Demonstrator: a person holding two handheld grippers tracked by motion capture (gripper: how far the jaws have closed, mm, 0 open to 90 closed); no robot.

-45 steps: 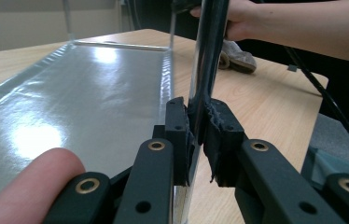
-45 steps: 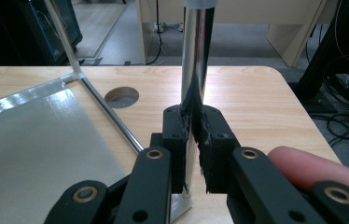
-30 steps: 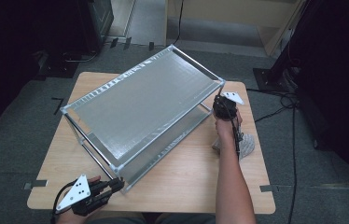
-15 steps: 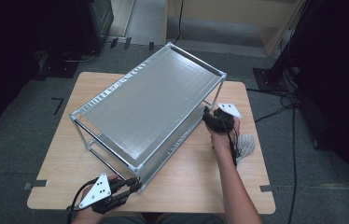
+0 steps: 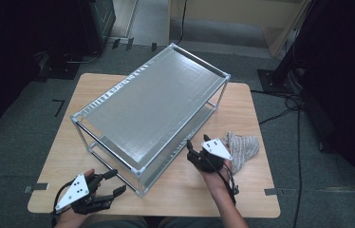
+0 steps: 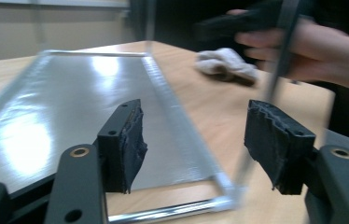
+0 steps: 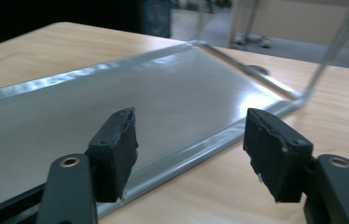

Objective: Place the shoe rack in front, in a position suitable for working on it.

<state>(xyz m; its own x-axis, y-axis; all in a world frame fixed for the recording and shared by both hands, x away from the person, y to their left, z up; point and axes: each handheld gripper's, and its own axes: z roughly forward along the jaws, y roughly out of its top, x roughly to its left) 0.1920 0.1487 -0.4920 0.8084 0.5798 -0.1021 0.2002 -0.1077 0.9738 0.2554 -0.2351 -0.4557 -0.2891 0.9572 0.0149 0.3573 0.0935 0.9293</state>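
- The two-tier metal shelf rack [image 5: 149, 107] stands in the middle of the wooden table [image 5: 256, 190], placed diagonally, with its lower tray close to the table top and its near corner post [image 5: 141, 183] pointing toward me
- My left gripper [image 5: 111, 183] is just beside this near corner, and its jaws have just been opening; nothing is between them, they stand apart and hold nothing
- My right gripper [image 5: 197, 142] is at the right long side of the rack, near the edge of the lower tray; its jaws have also just been opening and they are empty
- I judge the step is to release the rack after placing it. To do it well, I should open wide enough that no pad catches the thin post or the tray rim, then draw both hands straight back, so the light frame does not slide or tip
- A crumpled cloth [image 5: 242, 147] lies right behind my right hand; I must not drag it with the cable
- The high view gives the whole rack and both hands together. The left gripper view shows the lower tray [image 6: 70, 121] from low down, with the blurred post [image 6: 280, 56] between my pads [image 6: 128, 142]. The right gripper view shows the rim of the tray [image 7: 186, 154] running just before my pads [image 7: 116, 149], not touched
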